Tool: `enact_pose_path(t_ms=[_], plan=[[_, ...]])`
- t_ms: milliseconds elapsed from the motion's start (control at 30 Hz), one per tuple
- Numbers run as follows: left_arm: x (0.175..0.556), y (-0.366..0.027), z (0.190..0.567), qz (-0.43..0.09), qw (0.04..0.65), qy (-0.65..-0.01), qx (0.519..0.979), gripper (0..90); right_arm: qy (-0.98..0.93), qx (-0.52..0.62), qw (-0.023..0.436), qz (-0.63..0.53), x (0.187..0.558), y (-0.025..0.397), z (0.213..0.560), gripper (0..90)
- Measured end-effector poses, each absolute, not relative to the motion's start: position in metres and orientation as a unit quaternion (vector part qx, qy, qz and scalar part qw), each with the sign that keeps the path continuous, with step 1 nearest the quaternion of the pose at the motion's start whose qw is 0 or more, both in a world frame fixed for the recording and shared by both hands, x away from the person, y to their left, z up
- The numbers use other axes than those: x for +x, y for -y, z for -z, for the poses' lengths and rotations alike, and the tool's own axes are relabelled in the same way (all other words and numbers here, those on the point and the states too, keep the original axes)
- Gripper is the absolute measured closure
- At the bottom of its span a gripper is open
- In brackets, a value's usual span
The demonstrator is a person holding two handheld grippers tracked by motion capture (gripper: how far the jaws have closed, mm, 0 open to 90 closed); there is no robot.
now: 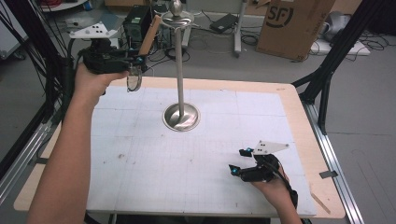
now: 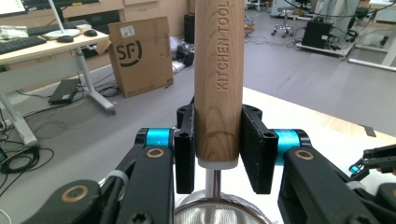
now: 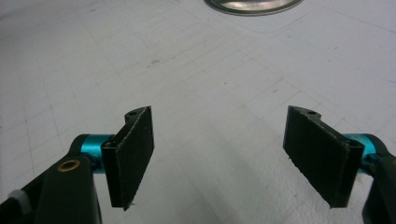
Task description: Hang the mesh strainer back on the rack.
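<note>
Fig.: Left gripper (image 2: 218, 149) clamped on a strainer's wooden handle (image 2: 218, 79), held aloft past the table's far-left corner, near the stand (image 1: 180, 65).

Judged step: hanging the strainer on the stand's top; keep handle steady w/ mesh bowl (image 1: 134, 80) hanging below, approach slowly. Bowl looked empty. Right gripper (image 3: 229, 156) spread wide, holding nothing, resting low nr table's (image 1: 196, 186) near-right corner.

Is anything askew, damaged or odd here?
Nothing stands out. The left gripper clamps a wooden-handled strainer near the metal stand; the right gripper rests open over the white mat.
</note>
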State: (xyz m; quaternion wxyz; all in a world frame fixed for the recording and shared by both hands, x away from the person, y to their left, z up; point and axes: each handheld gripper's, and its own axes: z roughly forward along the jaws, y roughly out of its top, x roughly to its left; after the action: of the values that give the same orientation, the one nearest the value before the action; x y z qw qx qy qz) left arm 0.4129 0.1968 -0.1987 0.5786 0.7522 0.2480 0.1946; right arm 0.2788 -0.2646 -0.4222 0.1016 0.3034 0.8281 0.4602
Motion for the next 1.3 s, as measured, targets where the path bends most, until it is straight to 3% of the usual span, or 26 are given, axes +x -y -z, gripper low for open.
enact_pose_path(t_ms=[1067,1300], plan=[[0.427,-0.165,0.214,-0.194,0.556,-0.267,0.763,67.8,-0.827,0.304,0.100,-0.463,0.279,0.265,0.421,24.1],[0.424,-0.165,0.212,-0.193,0.552,-0.272,0.764,57.8,-0.826,0.303,0.100,-0.465,0.279,0.265,0.421,24.0]])
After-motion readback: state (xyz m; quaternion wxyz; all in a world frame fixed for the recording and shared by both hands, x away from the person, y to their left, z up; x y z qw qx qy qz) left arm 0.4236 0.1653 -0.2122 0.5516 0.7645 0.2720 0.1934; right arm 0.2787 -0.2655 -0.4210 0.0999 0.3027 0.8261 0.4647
